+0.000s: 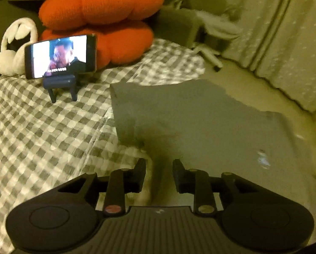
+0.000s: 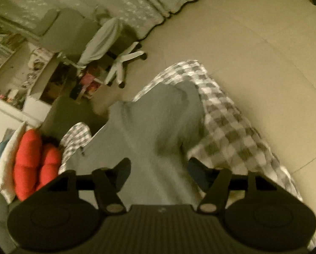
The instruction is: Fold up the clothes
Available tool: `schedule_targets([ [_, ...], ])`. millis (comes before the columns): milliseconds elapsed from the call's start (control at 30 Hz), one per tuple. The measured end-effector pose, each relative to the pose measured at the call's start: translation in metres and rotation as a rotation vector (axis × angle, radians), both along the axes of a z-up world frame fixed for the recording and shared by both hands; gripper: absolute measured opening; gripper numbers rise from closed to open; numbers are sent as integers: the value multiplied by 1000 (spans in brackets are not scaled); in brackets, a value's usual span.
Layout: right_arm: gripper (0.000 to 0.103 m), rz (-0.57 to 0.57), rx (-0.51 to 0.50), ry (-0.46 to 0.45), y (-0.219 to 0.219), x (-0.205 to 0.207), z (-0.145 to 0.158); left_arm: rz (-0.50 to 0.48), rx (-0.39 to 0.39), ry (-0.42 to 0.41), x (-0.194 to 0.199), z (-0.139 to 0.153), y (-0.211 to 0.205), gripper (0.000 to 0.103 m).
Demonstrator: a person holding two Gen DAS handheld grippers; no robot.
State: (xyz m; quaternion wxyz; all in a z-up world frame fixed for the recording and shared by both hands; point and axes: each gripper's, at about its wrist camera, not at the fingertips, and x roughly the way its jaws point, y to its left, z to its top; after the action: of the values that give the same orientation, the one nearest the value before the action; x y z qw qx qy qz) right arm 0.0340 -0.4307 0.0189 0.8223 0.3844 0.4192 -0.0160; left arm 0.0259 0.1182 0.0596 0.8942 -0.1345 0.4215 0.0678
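A grey garment (image 1: 200, 122) is spread on the checked bed cover (image 1: 41, 131), reaching to the bed's far edge and partly over it. The left claw (image 1: 159, 174) is held apart above its near hem; the right claw (image 2: 159, 169) is also apart, with grey cloth between its fingers but not pinched. The garment could be dragged off that edge by an uneven pull. A phone (image 1: 60, 56) on its stand (image 1: 61, 85) and orange cushions (image 1: 100, 17) are crowded at the bed's left corner

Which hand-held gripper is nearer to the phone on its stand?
Left. The left hand-held gripper faces the phone across the checked blanket; the right one does not see it.
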Motion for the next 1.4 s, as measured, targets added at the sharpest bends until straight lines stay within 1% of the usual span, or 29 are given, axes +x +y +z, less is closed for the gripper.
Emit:
schedule_targets([
  [67,66,-20,-28,23,1,12,-11,3,24,3,16,-16,1,26],
  [133,66,-35,-38,28,1,23,-21,3,37,7,29,-30,3,26],
  [200,66,-52,-41,27,0,33,-30,30,-3,2,39,-37,13,26],
  [267,67,-54,-55,20,3,42,-37,28,-77,-27,47,-40,24,26],
  [300,66,-47,-80,8,7,46,-38,25,-91,-34,50,-42,27,24],
  [333,57,-35,-125,1,12,49,-37,21,-100,-41,52,-44,29,10],
  [367,46,-22,-173,-4,17,53,-35,16,-87,-46,54,-46,29,6],
  [400,21,-8,-222,-8,22,56,-33,9,-81,-51,56,-46,30,5],
  [433,11,-3,-257,-16,26,57,-31,4,-78,-57,57,-45,32,4],
  [500,8,-8,-314,-45,30,58,-25,-1,-96,-96,57,-37,41,4],
  [533,8,-20,-353,-76,33,57,-19,-7,-97,-117,57,-33,45,3],
  [633,8,-22,-447,-162,39,51,-2,-41,-67,-139,59,-33,52,2],
  [700,8,-10,-512,-158,45,54,-2,-47,-62,-133,60,-35,52,2],
  [767,8,5,-574,-106,49,60,-14,-53,-58,-127,61,-37,51,2],
  [800,8,7,-588,-80,49,63,-21,-56,-55,-124,61,-38,51,2],
  [867,8,-4,-597,-71,49,64,-28,-62,-52,-118,62,-40,51,2],
  [933,8,-15,-596,-111,50,61,-23,-72,-51,-109,62,-43,52,3],
  [1000,8,-22,-603,-146,51,57,-17,-81,-29,-102,60,-47,50,4],
  [1100,8,-28,-617,-127,46,54,-19,-77,-4,-124,56,-42,48,4],
  [1167,8,-61,-596,-116,38,51,-21,-77,-5,-146,54,-37,49,4],
  [1200,5,-83,-583,-124,35,48,-18,-80,-7,-154,53,-36,49,4],
  [1267,5,-97,-565,-174,31,44,-10,-100,24,-122,56,-41,43,7],
  [1300,6,-83,-562,-189,32,44,-9,-112,40,-109,56,-43,42,11],
  [1333,6,-61,-571,-176,35,45,-11,-122,51,-100,56,-44,43,11],
  [1367,8,-37,-583,-155,38,47,-15,-116,29,-110,54,-41,49,12],
  [1400,12,-25,-603,-123,41,48,-18,-110,7,-120,52,-37,56,13],
])
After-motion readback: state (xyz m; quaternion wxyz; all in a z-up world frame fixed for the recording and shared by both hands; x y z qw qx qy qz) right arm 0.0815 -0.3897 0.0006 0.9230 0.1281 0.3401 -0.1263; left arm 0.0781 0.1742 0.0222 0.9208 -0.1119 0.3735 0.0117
